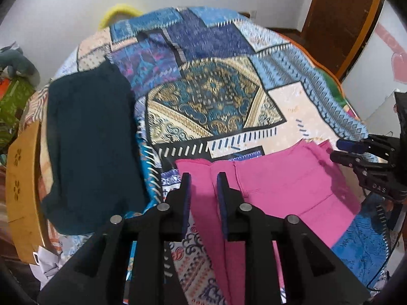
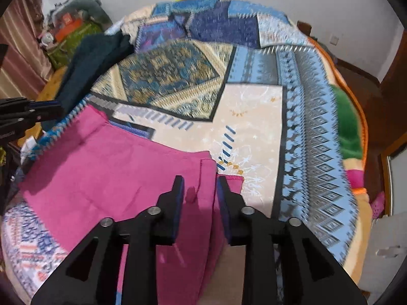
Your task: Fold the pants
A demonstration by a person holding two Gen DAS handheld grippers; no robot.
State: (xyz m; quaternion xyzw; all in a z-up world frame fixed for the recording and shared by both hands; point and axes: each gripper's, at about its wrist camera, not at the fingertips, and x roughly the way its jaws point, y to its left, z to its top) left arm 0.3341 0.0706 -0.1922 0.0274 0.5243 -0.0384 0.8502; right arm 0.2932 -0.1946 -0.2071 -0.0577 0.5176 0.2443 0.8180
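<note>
Pink pants [image 1: 279, 185] lie flat near the front edge of a patterned bedspread [image 1: 211, 94], one part hanging down toward the camera. My left gripper [image 1: 203, 178] hovers over their left side with its jaws a little apart; pink cloth shows in the gap, and the pads do not press on it. My right gripper [image 2: 199, 180] stands the same way over the right corner of the pants [image 2: 101, 167], where a folded edge runs between its fingers. Each gripper shows at the edge of the other's view: the right gripper [image 1: 340, 152], the left gripper [image 2: 57, 109].
A folded dark teal garment [image 1: 91, 139] lies on the left of the bed, also seen as the dark garment [image 2: 96, 50]. A wooden stool [image 1: 23, 190] stands by the bed's left side. A green bag [image 2: 73, 40] sits beyond it, and a brown door [image 1: 338, 20] is at the far right.
</note>
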